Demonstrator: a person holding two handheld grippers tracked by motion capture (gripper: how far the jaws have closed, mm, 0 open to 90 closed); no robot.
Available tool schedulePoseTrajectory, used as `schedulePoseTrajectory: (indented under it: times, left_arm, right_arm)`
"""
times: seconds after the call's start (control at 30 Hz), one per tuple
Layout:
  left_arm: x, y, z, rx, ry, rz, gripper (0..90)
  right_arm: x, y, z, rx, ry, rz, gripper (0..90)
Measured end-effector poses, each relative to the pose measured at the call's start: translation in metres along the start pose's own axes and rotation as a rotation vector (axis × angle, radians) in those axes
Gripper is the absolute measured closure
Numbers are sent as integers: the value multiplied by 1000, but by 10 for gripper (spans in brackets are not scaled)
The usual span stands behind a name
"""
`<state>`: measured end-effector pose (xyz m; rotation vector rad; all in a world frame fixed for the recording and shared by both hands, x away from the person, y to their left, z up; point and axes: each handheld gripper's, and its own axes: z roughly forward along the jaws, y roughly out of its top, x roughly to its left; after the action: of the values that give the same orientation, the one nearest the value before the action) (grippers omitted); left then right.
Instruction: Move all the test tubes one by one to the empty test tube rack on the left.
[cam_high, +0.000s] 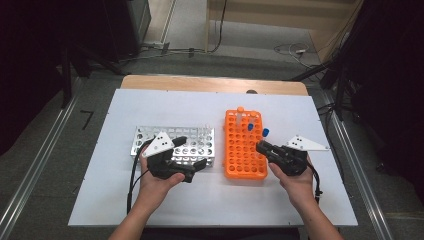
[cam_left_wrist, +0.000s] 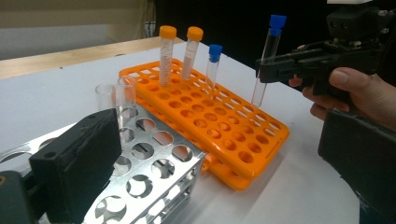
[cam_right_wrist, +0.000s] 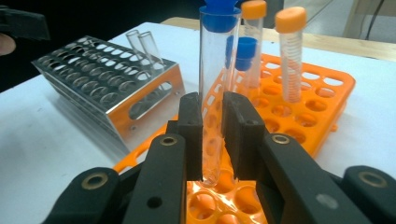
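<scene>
One clear glass tube with a blue cap (cam_right_wrist: 215, 88) was clenched between the jaws of the right gripper (cam_high: 265, 148), its rounded bottom hanging just above the holes of the orange plastic rack (cam_left_wrist: 219, 130) near that rack's right edge. The grip sat low on the smooth glass, so the tube could probably slip or tilt if the hand swung quickly, and a squeeze any harder might crack it. Carried across toward the silver metal rack (cam_high: 172, 145), it would have to pass near the second blue-capped tube (cam_left_wrist: 213, 65) and the two orange-capped tubes (cam_left_wrist: 180, 51) standing in the orange rack; a low path could knock them. The two uncapped clear tubes (cam_left_wrist: 116, 100) in the metal rack stood close together, so a careless entry might clip their rims.

The left gripper (cam_high: 192, 157) rested over the near right corner of the metal rack, its jaws spread and holding nothing.

Both racks stood side by side on a white bench (cam_high: 165, 200), smooth and bare around them, with a wooden edge at its far side. Beyond it lay grey floor, loose cables and dark equipment.
</scene>
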<state>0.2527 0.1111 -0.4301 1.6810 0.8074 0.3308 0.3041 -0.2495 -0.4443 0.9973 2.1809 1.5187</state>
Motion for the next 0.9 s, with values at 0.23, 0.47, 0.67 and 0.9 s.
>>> schedulePoseTrajectory:
  times: [0.23, 0.47, 0.67, 0.9]
  left_arm:
    - [-6, 2, 2, 2, -22, 6, 0]
    - [-12, 4, 6, -2, -51, 6, 20]
    - [-17, 6, 10, -3, -75, 10, 36]
    - [-23, 7, 15, 1, -118, 12, 94]
  right_arm:
    - [14, 3, 1, -3, 36, -28, 752]
    - [28, 5, 3, 3, 76, -54, 752]
    - [40, 5, 6, 13, 107, -77, 753]
    - [56, 5, 11, 23, 149, -109, 753]
